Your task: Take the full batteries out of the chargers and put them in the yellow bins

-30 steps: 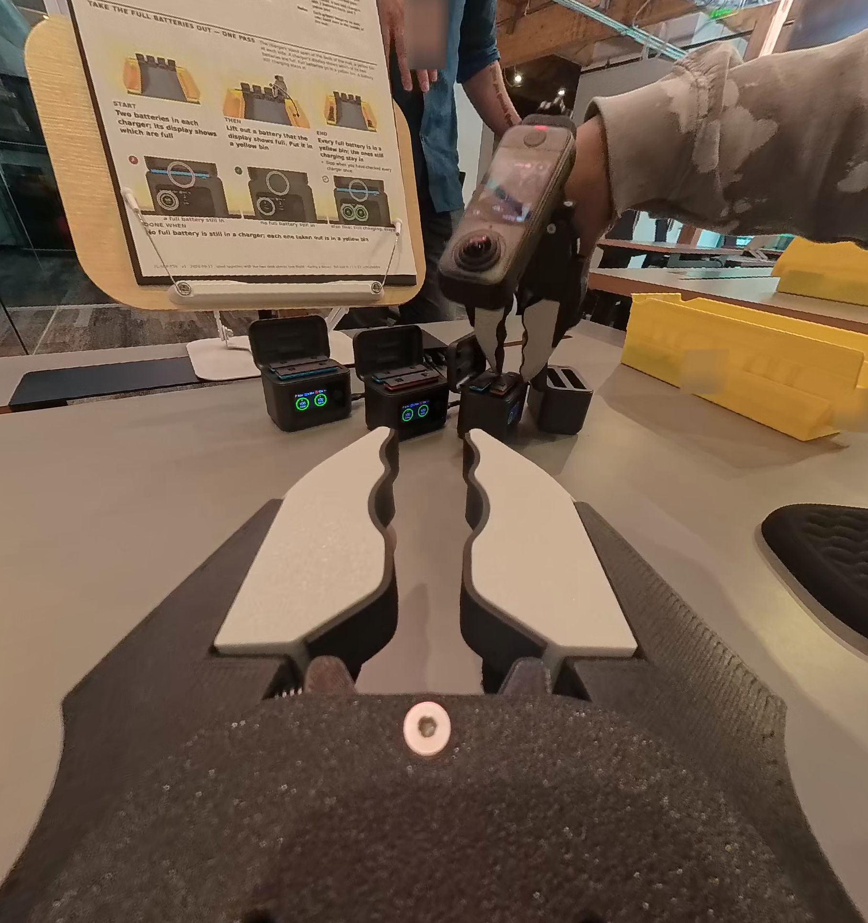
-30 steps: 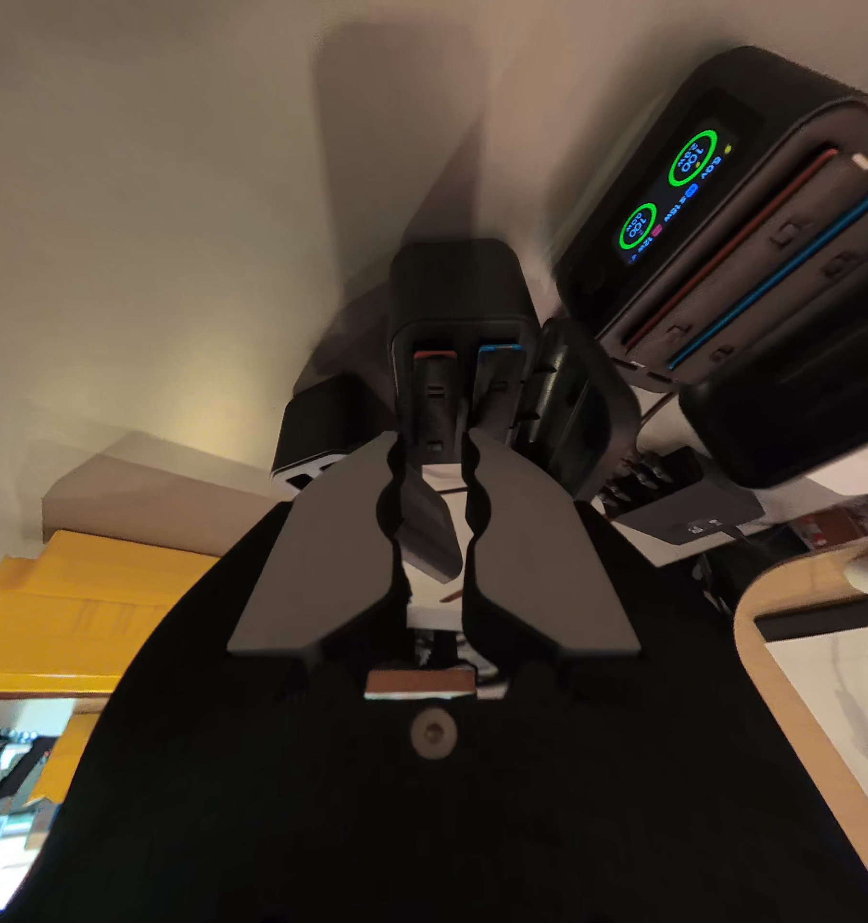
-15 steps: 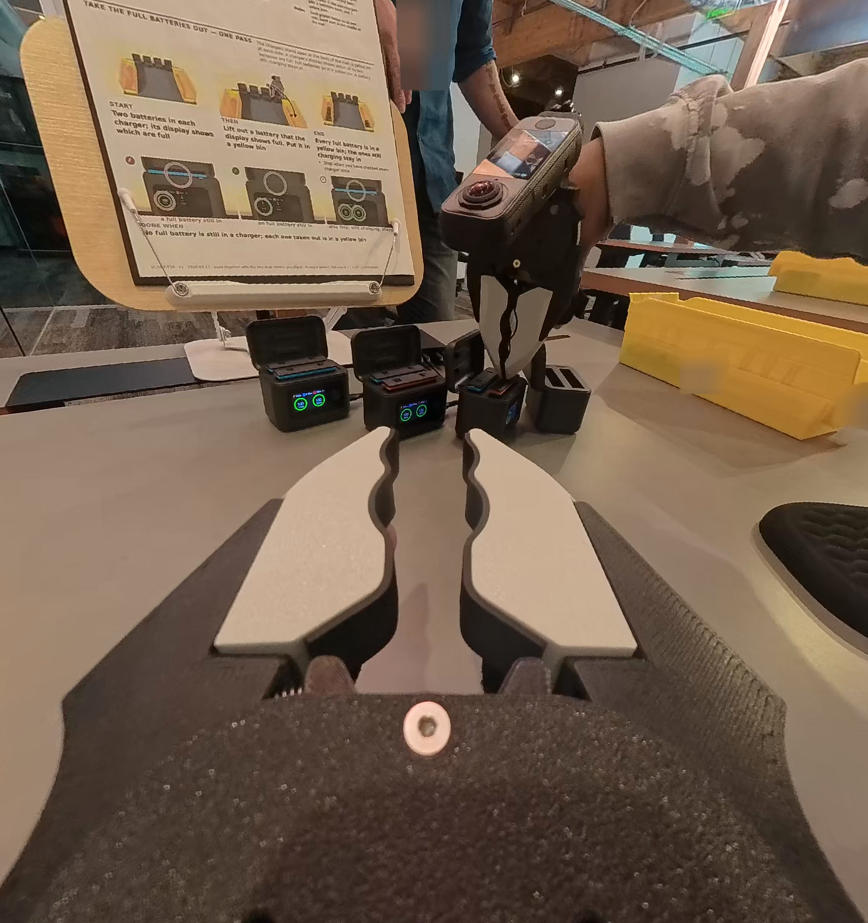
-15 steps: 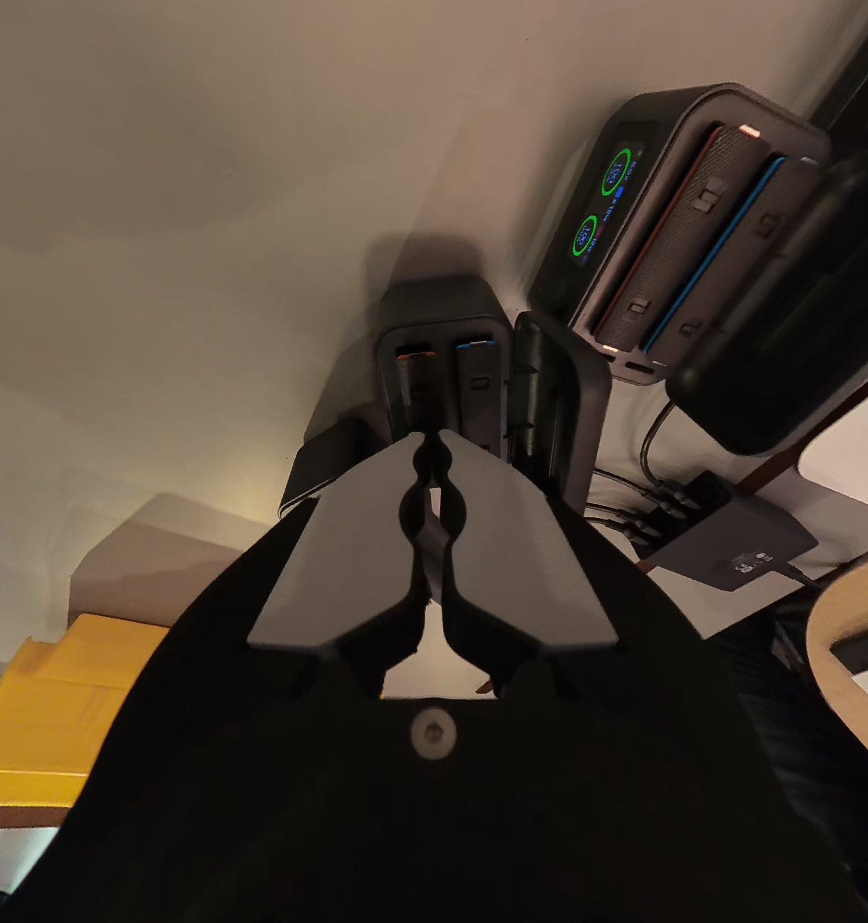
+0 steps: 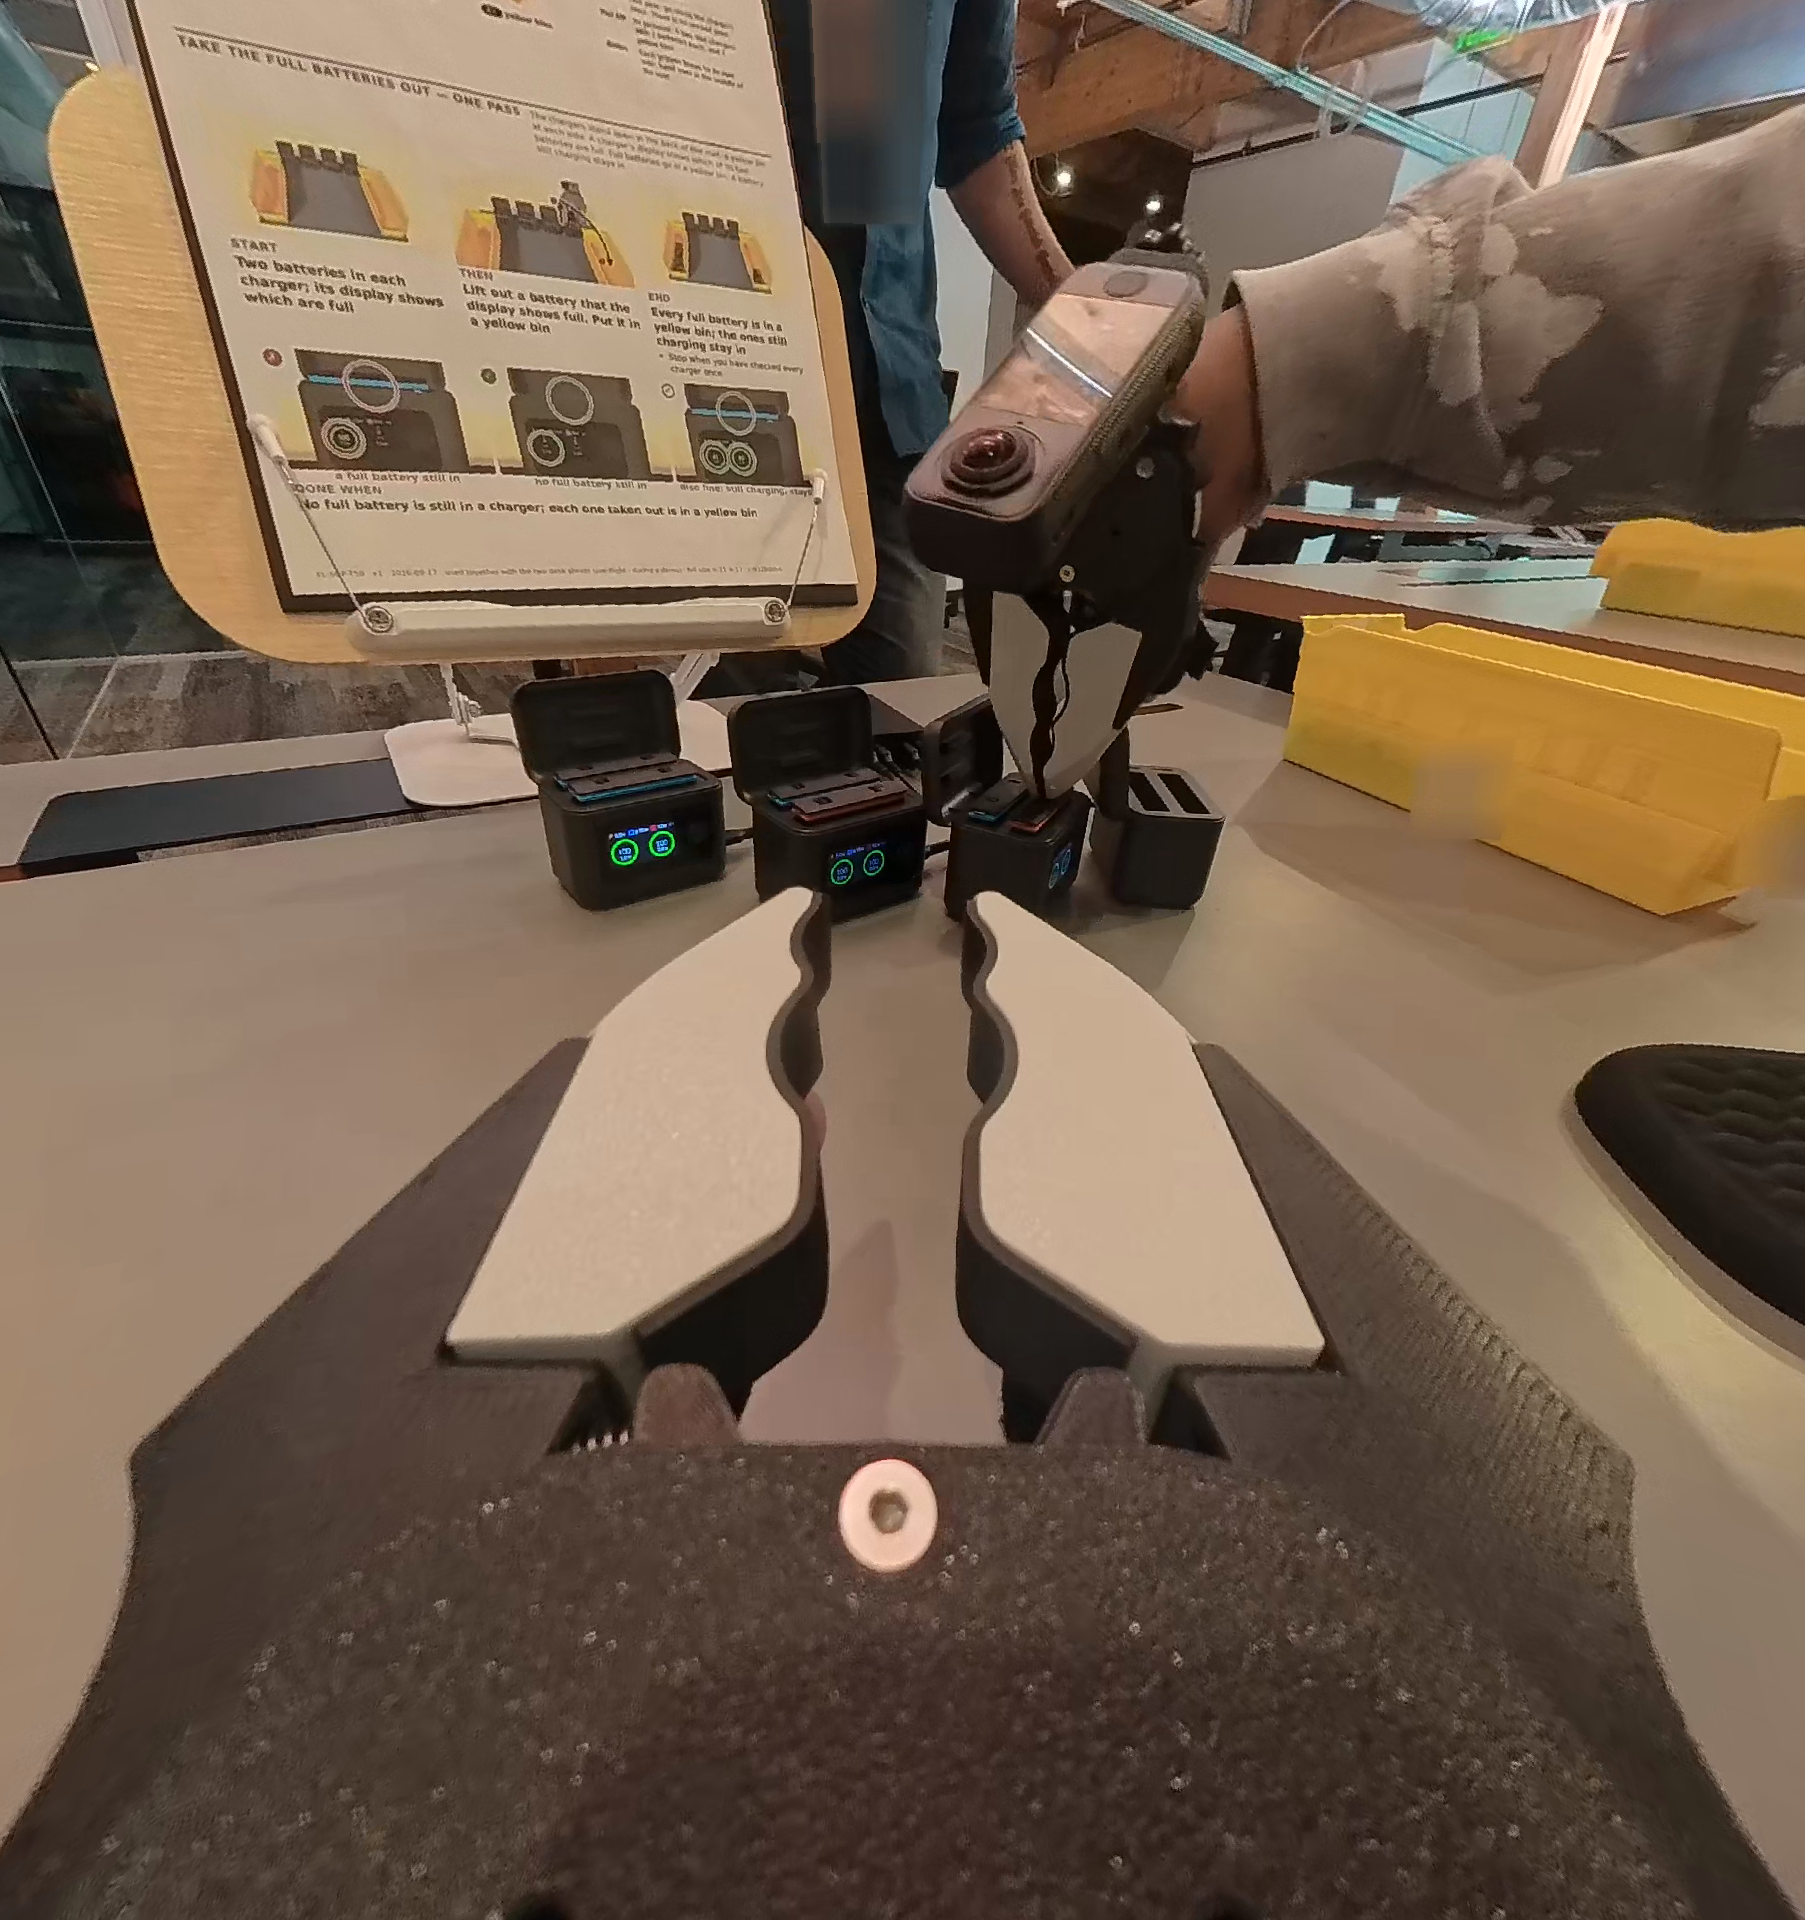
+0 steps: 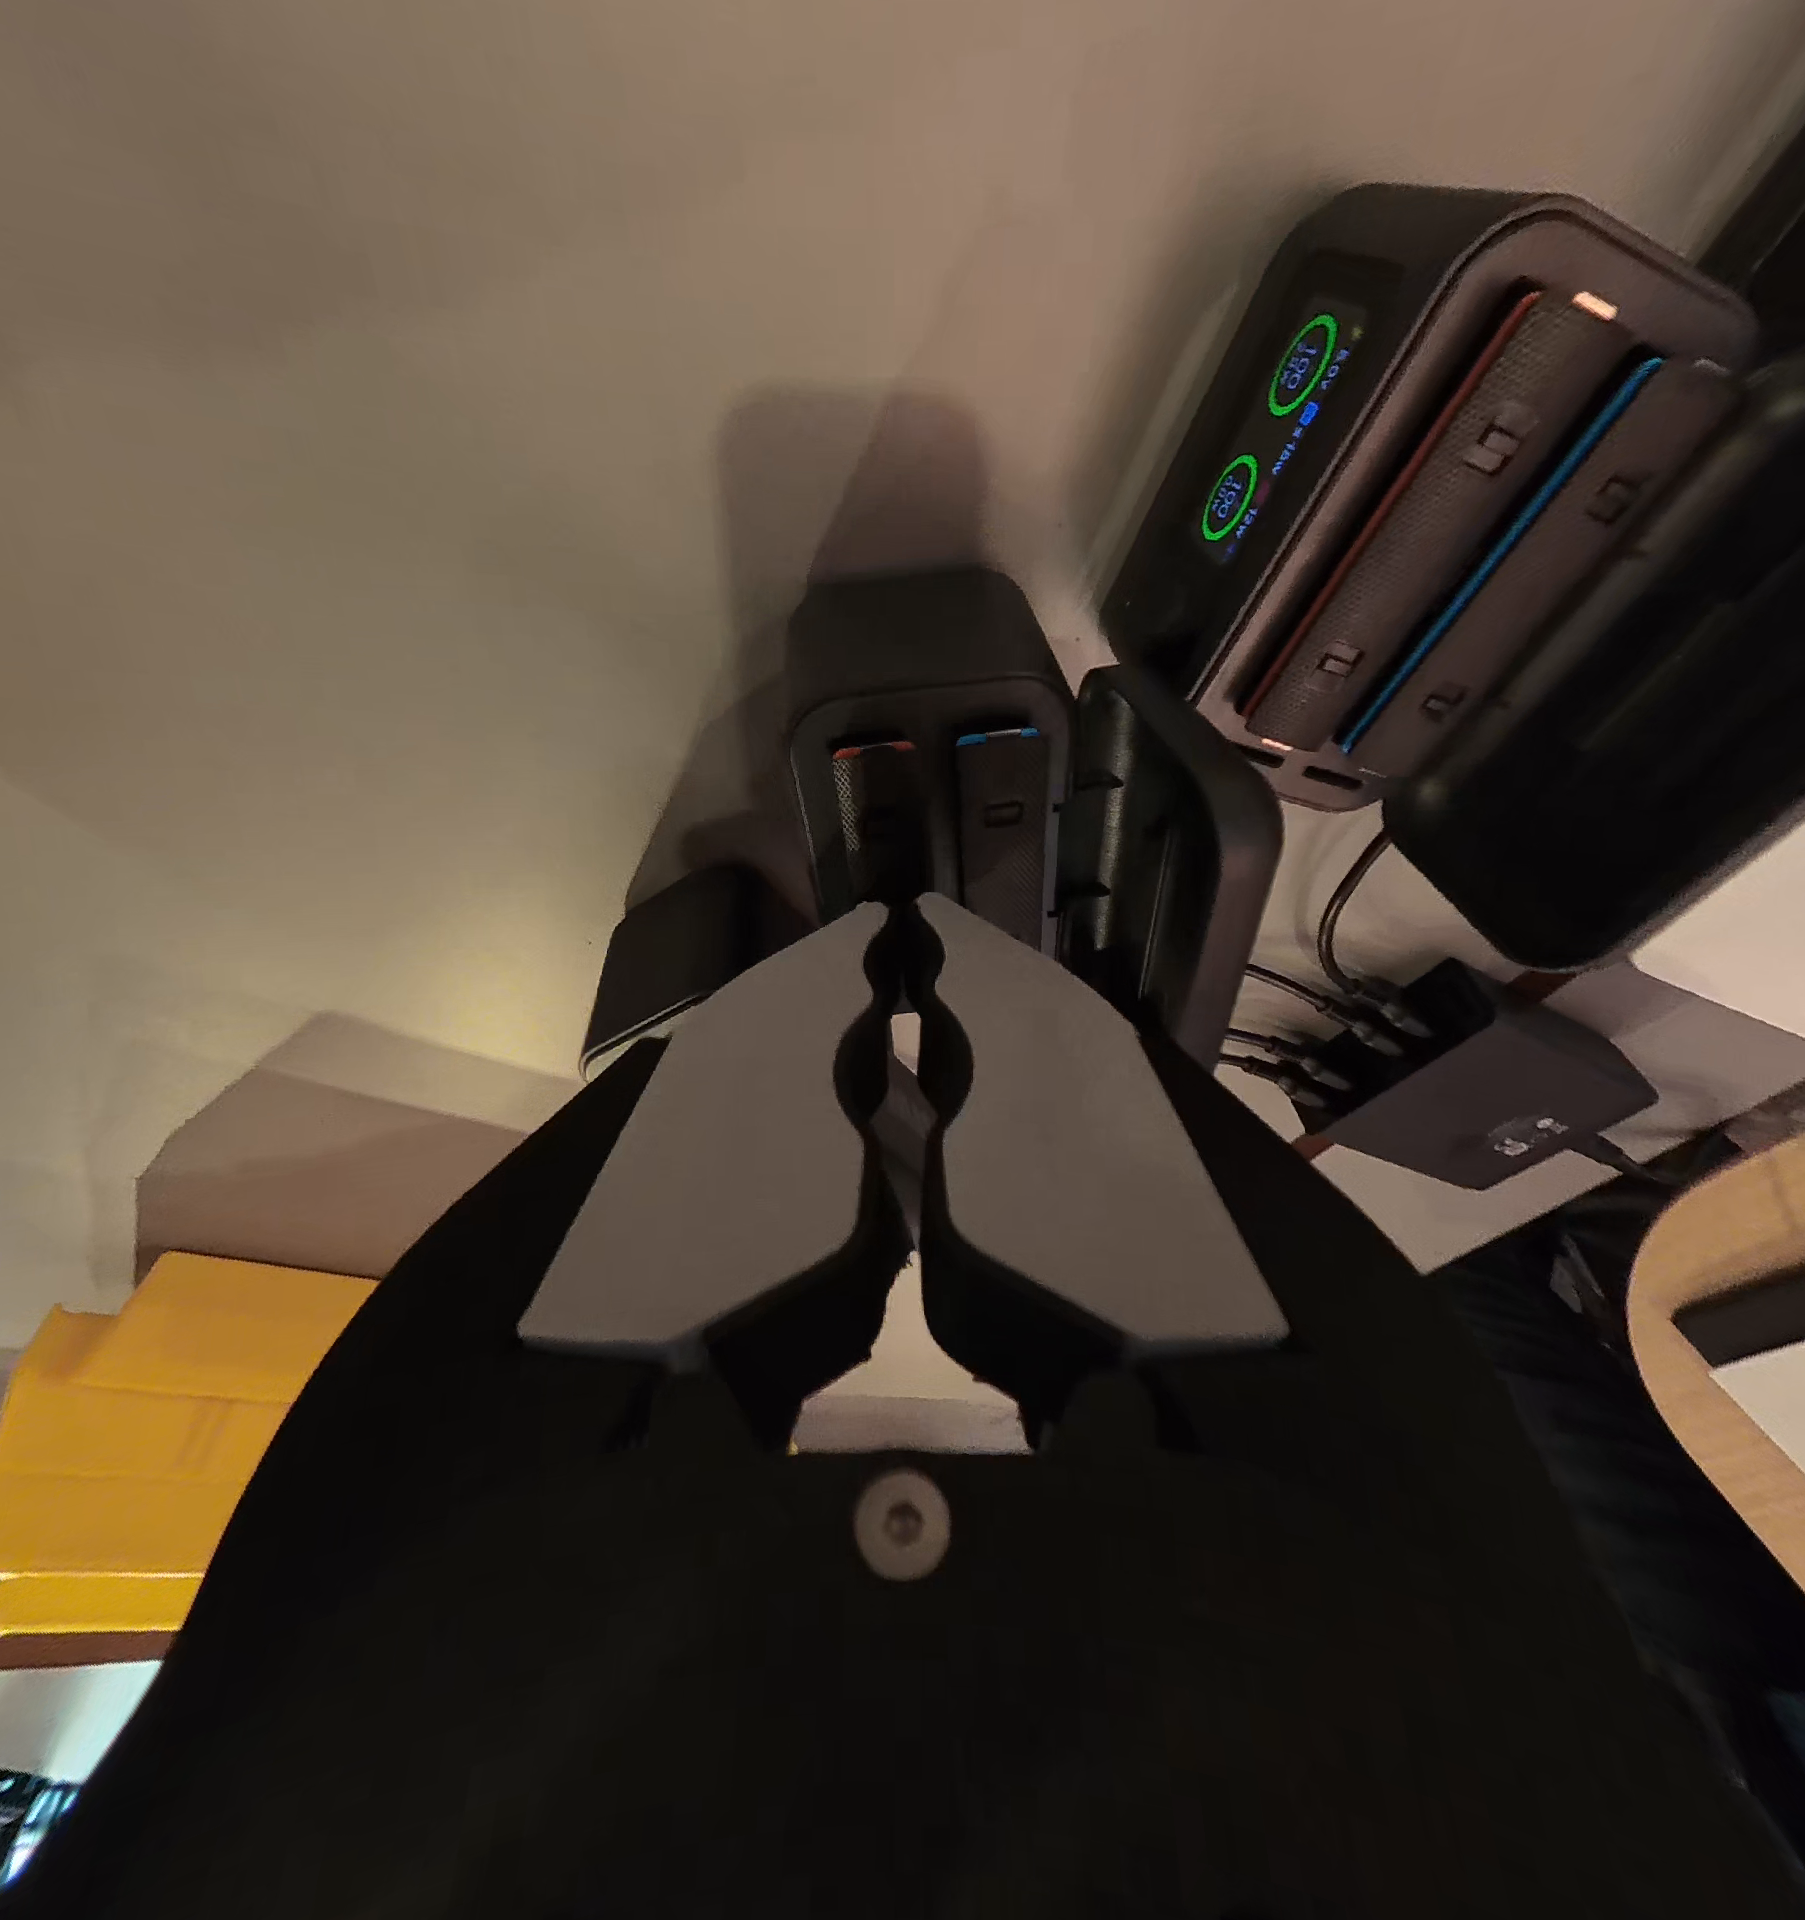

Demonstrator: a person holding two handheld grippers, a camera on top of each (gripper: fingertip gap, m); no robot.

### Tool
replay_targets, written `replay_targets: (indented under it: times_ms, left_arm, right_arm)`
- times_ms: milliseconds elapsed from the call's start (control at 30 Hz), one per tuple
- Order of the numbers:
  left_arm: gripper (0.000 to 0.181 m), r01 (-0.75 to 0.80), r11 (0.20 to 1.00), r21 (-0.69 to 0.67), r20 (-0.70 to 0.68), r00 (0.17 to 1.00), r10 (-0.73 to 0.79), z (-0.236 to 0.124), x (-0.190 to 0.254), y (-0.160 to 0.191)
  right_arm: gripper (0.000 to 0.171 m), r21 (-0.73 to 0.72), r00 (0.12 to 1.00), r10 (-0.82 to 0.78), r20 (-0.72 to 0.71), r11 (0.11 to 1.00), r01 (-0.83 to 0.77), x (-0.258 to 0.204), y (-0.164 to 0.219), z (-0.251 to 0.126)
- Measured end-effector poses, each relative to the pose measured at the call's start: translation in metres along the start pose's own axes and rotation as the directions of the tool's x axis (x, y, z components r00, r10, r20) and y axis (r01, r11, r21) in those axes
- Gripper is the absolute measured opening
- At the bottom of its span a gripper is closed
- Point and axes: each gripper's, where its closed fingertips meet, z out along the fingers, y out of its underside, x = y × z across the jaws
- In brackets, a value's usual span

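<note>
Now the right gripper (image 6: 903,914) is seen with its jaws drawn nearly together at the red-edged battery (image 6: 870,805) in the third charger (image 6: 929,665); a second ago they were spread around it. Whether the battery is actually pinched cannot be told, and it sits seated in its slot, so extraction is judged just begun. The left gripper (image 5: 893,920) is held apart, empty, over the table (image 5: 254,1039), the yellow bin (image 5: 1563,748) off to the right.
</note>
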Motion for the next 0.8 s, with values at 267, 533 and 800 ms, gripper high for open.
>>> replay_targets:
  times_ms: [267, 533, 800]
  left_arm:
    - [0.020, -0.017, 1.000, 0.022, -0.006, 1.000, 0.017, -0.002, 0.003, -0.003]
    - [0.019, -0.044, 0.999, 0.018, 0.014, 0.999, 0.044, -0.001, 0.003, -0.003]
    - [0.019, -0.051, 0.999, 0.010, 0.064, 0.997, 0.050, 0.000, -0.003, -0.005]
  right_arm:
    - [0.000, 0.574, 0.868, 0.407, -0.283, 0.797, -0.187, 0.014, -0.024, -0.087]
    - [0.020, 0.976, 0.497, 0.868, -0.015, 0.121, -0.182, -0.042, 0.009, -0.154]
    - [0.060, 0.942, 0.149, 0.962, 0.228, -0.179, -0.285, -0.115, 0.023, -0.079]
